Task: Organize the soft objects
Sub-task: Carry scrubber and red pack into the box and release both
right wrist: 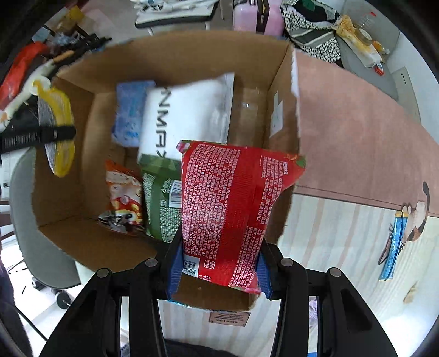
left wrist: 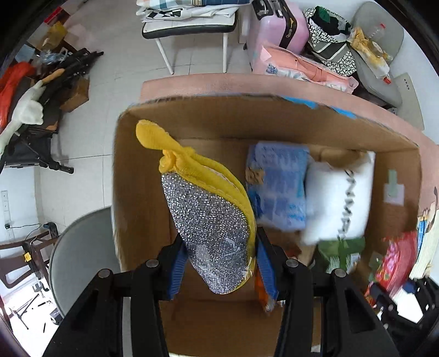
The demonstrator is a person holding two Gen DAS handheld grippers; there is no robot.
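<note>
My left gripper (left wrist: 219, 272) is shut on a yellow pouch with a silver glittery face (left wrist: 211, 219), held above the left half of an open cardboard box (left wrist: 137, 192). It also shows at the box's left wall in the right wrist view (right wrist: 56, 137). My right gripper (right wrist: 219, 263) is shut on a red printed soft packet (right wrist: 230, 203), held over the box's near right corner (right wrist: 285, 153). Inside the box lie a blue packet (left wrist: 277, 186), a white packet with black letters (right wrist: 186, 118), a green packet (right wrist: 159, 197) and an orange snack bag (right wrist: 123, 197).
The box stands on a pink and cream mat (right wrist: 356, 142) with a cartoon print. A blue strip (right wrist: 393, 244) lies on the mat at right. A grey chair (left wrist: 79, 261) stands left of the box. Bags, a pink suitcase (left wrist: 277, 24) and a bench (left wrist: 189, 27) crowd the floor behind.
</note>
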